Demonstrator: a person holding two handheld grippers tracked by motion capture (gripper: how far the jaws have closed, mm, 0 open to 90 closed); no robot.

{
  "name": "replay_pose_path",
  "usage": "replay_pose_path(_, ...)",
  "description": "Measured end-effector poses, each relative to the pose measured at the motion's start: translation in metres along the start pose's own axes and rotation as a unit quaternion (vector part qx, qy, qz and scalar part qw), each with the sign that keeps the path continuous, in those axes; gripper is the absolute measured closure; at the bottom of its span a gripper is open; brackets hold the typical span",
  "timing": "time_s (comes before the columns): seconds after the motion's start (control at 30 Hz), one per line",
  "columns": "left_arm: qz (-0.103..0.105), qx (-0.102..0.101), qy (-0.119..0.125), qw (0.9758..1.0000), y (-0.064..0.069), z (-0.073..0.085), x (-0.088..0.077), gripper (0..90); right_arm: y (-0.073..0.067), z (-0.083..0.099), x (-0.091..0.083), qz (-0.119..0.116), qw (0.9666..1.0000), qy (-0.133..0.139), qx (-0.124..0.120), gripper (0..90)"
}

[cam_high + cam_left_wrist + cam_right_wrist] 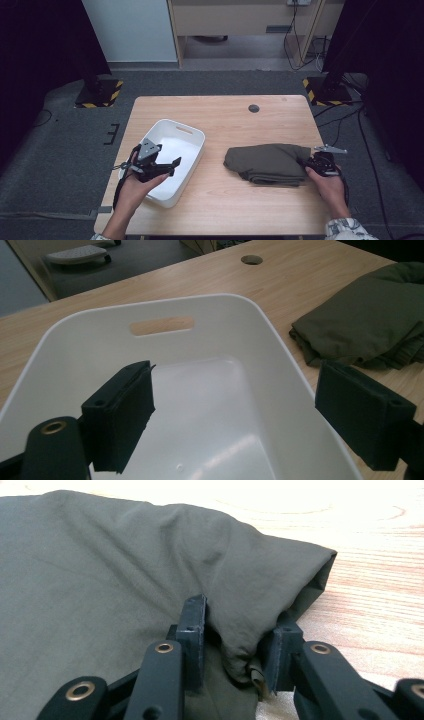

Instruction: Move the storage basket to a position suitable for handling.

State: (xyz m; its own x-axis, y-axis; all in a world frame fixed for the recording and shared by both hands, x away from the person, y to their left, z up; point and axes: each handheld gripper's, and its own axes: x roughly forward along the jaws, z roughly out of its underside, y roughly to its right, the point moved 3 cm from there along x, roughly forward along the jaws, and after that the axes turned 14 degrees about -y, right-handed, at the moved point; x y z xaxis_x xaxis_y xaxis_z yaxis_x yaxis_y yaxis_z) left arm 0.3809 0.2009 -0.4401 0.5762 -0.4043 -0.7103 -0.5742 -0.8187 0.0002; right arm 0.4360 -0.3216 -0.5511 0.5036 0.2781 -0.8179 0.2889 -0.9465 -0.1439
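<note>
You are pinching the folded cloth (125,580) with your right gripper (232,645); your left gripper (235,415) is hanging wide apart over the white bin (280,335)

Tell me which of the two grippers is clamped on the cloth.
The right gripper: its jaws pinch the olive folded cloth. The left gripper hangs open above the white bin.

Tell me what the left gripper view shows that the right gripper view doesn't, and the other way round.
Left gripper view alone: the white bin with its handle slot, under the open left gripper, and the round table hole. Right gripper view alone: the right gripper closed on a bunched fold at the garment's edge. Both share: the folded olive garment lying on the wooden table.
</note>
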Motion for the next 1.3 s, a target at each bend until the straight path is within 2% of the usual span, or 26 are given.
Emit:
replay_pose_path(0.13,0.014,-0.001,0.008,0.9999,0.010,-0.011,0.006,15.5,0.000,0.000,0.000,-0.002,1.0000,0.000,0.003,66.7)
replay_pose_path(0.2,0.007,0.016,0.005,0.9998,0.018,-0.017,0.010,15.6,0.000,0.000,0.000,-0.002,1.0000,0.000,0.002,66.7)
replay_pose_path(0.43,0.035,0.030,-0.002,0.9989,0.044,-0.030,0.031,15.8,0.000,0.000,0.000,-0.001,1.0000,0.001,0.001,66.7)
replay_pose_path(0.73,0.045,0.054,-0.007,0.9975,0.068,-0.047,0.046,15.5,0.001,0.000,0.000,-0.004,1.0000,0.002,0.001,66.2)
replay_pose_path(0.83,0.049,0.059,-0.008,0.9970,0.075,-0.050,0.050,15.2,0.001,0.000,0.000,-0.004,1.0000,0.002,0.000,66.2)
replay_pose_path(0.93,0.071,0.058,0.003,0.9958,0.085,-0.052,0.056,13.7,0.001,0.000,0.000,-0.005,1.0000,0.001,0.001,66.2)
replay_pose_path(1.13,0.066,0.073,-0.015,0.9950,0.104,-0.052,0.073,13.8,0.001,0.000,0.000,-0.005,1.0000,0.001,0.002,66.2)
replay_pose_path(1.3,0.067,0.074,-0.028,0.9946,0.115,-0.051,0.089,13.7,0.001,0.001,0.000,-0.006,1.0000,0.001,0.001,66.1)
